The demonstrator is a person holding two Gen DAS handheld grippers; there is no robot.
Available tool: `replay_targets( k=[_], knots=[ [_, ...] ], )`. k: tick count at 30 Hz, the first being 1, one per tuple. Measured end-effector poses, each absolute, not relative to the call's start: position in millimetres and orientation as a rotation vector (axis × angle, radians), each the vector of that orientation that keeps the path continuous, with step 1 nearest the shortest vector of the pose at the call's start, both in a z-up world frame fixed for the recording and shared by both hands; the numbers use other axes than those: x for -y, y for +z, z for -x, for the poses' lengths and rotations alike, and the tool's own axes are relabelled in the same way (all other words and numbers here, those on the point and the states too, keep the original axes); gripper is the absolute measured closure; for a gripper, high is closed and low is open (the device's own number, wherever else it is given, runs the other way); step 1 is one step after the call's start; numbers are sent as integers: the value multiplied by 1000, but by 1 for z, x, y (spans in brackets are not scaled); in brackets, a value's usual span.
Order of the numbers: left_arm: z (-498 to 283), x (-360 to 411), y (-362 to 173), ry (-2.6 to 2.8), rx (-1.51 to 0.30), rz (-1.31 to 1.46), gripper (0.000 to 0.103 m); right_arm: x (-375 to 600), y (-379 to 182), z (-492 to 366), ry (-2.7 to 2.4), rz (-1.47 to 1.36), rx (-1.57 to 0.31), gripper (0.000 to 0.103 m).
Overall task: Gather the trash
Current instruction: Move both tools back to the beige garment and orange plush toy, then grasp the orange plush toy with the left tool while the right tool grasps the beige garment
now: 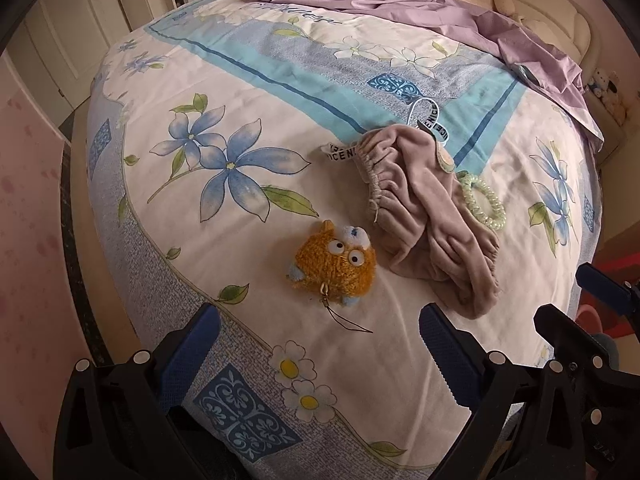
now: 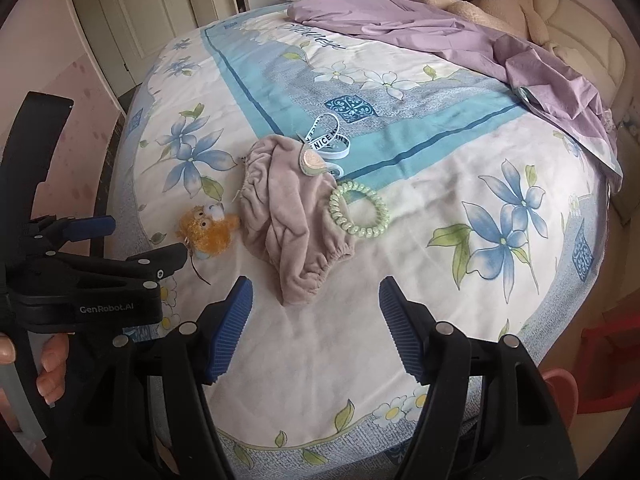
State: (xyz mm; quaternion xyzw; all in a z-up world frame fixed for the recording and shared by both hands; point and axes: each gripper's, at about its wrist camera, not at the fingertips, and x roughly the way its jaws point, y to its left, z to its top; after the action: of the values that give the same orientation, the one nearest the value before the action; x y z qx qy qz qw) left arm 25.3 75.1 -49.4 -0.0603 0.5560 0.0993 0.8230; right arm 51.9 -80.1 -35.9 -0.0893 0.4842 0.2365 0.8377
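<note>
A matt cotton-like floral bedcover [image 2: 420, 208] lies under a soft, velvety beige cloth garment [image 2: 288, 216]. A glossy, translucent green plastic coil hair tie [image 2: 358, 209] touches it. A fuzzy orange plush toy [image 1: 334, 266] looks shaggy. Both grippers [image 2: 316, 332] have matt black plastic bodies and ribbed blue pads [image 2: 230, 332].

Floral-quilted bed [image 2: 400, 320] fills room; cream doors [image 2: 132, 12] behind, pink wall [image 1: 28, 184] left, daylight.

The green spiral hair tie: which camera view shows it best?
The right wrist view: the green spiral hair tie shows as a nearly whole ring, touching the pink velvet garment. The left wrist view shows it farther off, partly hidden behind that garment.
</note>
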Motion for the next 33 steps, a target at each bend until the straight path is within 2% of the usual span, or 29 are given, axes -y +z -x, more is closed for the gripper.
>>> replay_targets(
  k=[19, 20, 22, 23, 24, 33],
  knots=[
    [-70, -88, -109, 131, -1253, 112, 6, 42, -71, -81, 539, 235, -1079, 46],
    [-71, -88, -111, 124, -1257, 116, 10, 41, -73, -82, 539, 238, -1080, 46],
    [-73, -87, -114, 99, -1261, 125, 27, 40, -75, -84, 539, 239, -1085, 46],
    [-74, -86, -116, 88, -1263, 126, 43, 39, -76, -84, 539, 239, -1088, 46],
    [-74, -85, -117, 80, -1261, 124, 48, 39, -77, -85, 539, 239, -1090, 46],
    [-69, -97, -113, 76, -1242, 190, 49, 26, -93, -93, 547, 258, -1113, 47]
  ],
)
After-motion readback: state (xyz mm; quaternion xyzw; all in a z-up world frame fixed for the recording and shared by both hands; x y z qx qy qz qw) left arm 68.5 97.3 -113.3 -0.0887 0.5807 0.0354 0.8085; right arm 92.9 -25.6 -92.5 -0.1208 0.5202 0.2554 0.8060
